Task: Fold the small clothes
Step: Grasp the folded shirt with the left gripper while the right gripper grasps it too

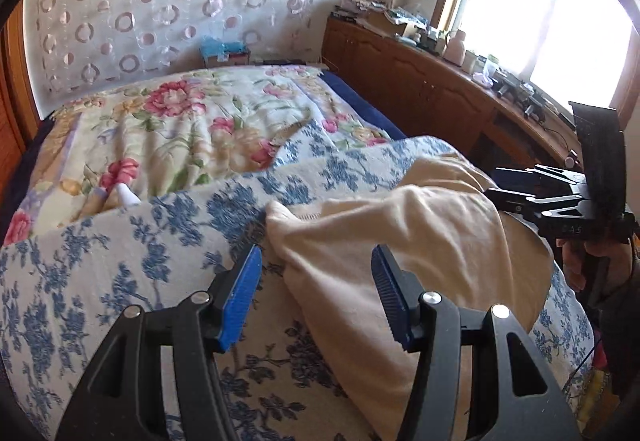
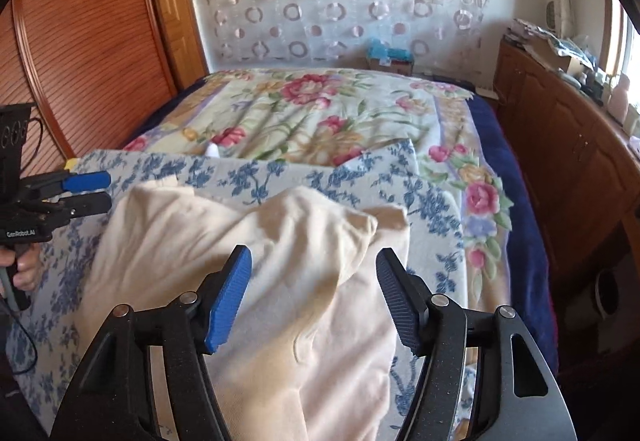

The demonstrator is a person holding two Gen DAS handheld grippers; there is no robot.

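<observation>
Both tools gape wide and empty: left tool (image 1: 316, 293), right tool (image 2: 314, 297). The cream garment (image 2: 256, 241) lies rumpled on the bed's near blue-flowered cover (image 2: 280, 173); soft, light, limp, so pinch a hem corner.

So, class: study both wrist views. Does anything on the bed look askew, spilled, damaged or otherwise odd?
Only the cream garment: it lies rumpled and bunched on the blue floral cloth, one corner flopped over, not flat. Nothing looks spilled or torn. Both the left gripper and right gripper are open, holding nothing.
</observation>
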